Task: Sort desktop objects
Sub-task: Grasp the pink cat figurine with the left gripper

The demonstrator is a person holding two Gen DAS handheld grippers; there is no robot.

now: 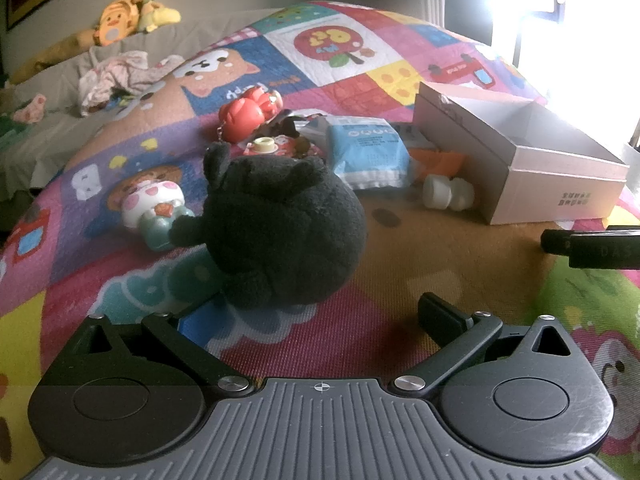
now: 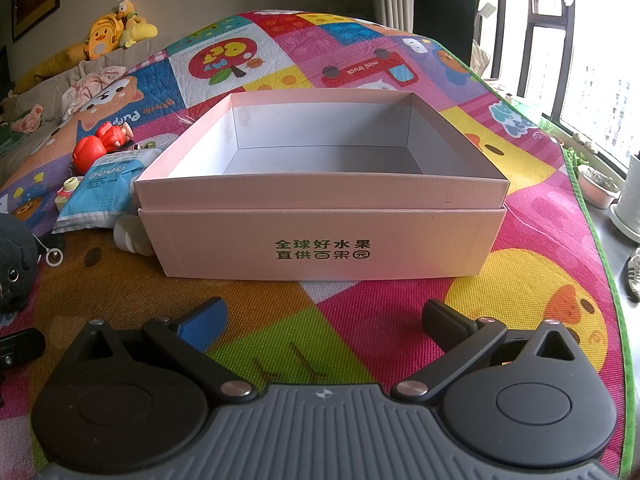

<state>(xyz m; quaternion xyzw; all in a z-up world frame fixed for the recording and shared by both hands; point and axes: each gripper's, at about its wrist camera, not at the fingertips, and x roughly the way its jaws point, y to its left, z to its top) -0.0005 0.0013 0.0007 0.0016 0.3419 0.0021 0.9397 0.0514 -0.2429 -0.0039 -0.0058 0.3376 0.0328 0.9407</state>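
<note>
A black plush toy [image 1: 280,228] sits on the colourful play mat just ahead of my open left gripper [image 1: 316,320], its base between the spread fingers; it also shows in the right wrist view [image 2: 16,268]. Behind it lie a pink-and-teal figure [image 1: 154,212], a red toy [image 1: 248,114], a blue packet [image 1: 368,152] and a white bottle [image 1: 448,192]. An open pink cardboard box [image 2: 324,236] stands empty in front of my right gripper [image 2: 324,316], which is open and empty. The box also shows at the right in the left wrist view [image 1: 560,176].
The play mat [image 2: 360,340] covers the floor. A sofa with yellow plush toys [image 1: 132,16] and crumpled clothes [image 1: 112,76] is at the back left. A window and potted plants [image 2: 596,184] are on the right. The right gripper's finger [image 1: 592,244] shows at the left view's right edge.
</note>
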